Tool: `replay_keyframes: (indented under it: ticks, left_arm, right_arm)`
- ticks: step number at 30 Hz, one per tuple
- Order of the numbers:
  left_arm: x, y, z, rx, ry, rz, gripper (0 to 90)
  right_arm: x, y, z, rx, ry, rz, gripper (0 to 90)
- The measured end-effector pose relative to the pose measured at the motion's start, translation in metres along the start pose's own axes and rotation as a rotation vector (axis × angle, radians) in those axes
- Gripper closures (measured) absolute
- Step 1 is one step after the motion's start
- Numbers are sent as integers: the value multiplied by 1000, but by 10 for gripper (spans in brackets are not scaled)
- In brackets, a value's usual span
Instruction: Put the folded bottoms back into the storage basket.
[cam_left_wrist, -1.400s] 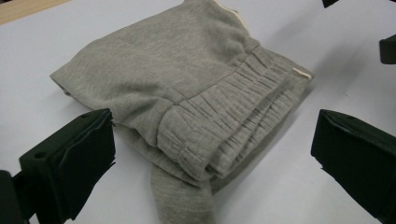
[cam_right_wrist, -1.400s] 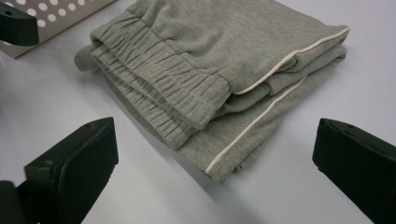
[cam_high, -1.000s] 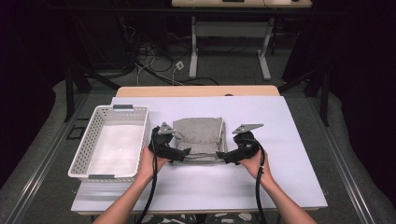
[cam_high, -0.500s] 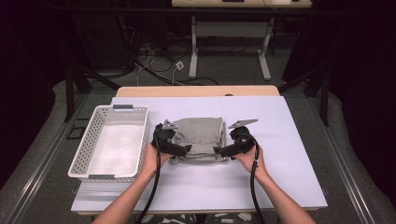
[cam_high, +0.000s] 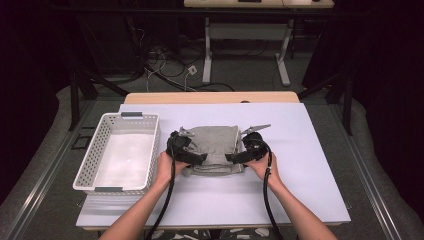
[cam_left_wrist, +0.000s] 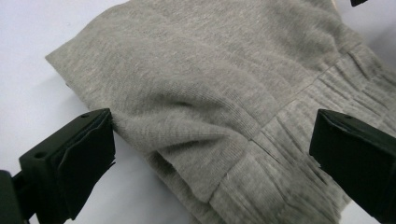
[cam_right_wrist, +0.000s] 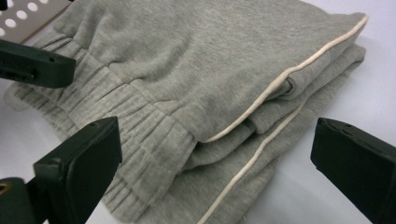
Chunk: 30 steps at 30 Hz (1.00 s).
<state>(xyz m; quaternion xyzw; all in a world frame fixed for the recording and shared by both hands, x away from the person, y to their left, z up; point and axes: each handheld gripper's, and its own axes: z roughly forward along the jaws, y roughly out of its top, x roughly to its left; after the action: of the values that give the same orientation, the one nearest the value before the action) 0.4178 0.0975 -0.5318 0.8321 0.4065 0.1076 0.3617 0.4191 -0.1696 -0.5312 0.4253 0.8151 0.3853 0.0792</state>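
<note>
1. On the white-covered table (cam_high: 300, 190), high view: the folded grey knit garment with ribbed waistband and cream piping (cam_high: 212, 149) lies at the centre, just right of the white perforated plastic basket (cam_high: 87, 165), which holds nothing visible. Compared with a second ago, both hands have moved away from the person and inward, so that each gripper now sits against the near corners of the bundle. Judgement: the approach is finished and a two-sided pick-up is about to begin, probably for transfer to the basket.

2. Same view, pose: the left gripper (cam_high: 196, 157) and the right gripper (cam_high: 235, 157) point toward each other across the near edge, forearms converging from the bottom, cables trailing back along them.

3. Left gripper view: the left gripper's jaws stand wide apart and hold nothing. One jaw touches the folded edge of the garment (cam_left_wrist: 205, 93) at the table; the other hovers over the ribbed band. Cloth lies between them, not yet pinched.

4. Right gripper view: the right gripper's jaws are likewise spread wide and empty, straddling the piped layered corner of the garment (cam_right_wrist: 210, 79). A jaw of the left gripper (cam_right_wrist: 35, 63) shows at the far side, and a corner of the basket (cam_right_wrist: 23, 14) beyond.
</note>
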Motion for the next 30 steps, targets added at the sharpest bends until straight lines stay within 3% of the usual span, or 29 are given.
replay_keyframes:
  ticks: [17, 22, 30]
  left_arm:
    - [3, -1, 15, 49, 6, -29, 3]
    - [3, -1, 19, 68, -5, -34, 11]
    - [7, -3, 23, 78, -59, -62, 57]
  right_arm:
    - [-4, 3, 22, 3, -2, 33, 112]
    - [-9, 2, 23, 8, -10, 56, 139]
    - [-16, -1, 30, 24, -3, 88, 160]
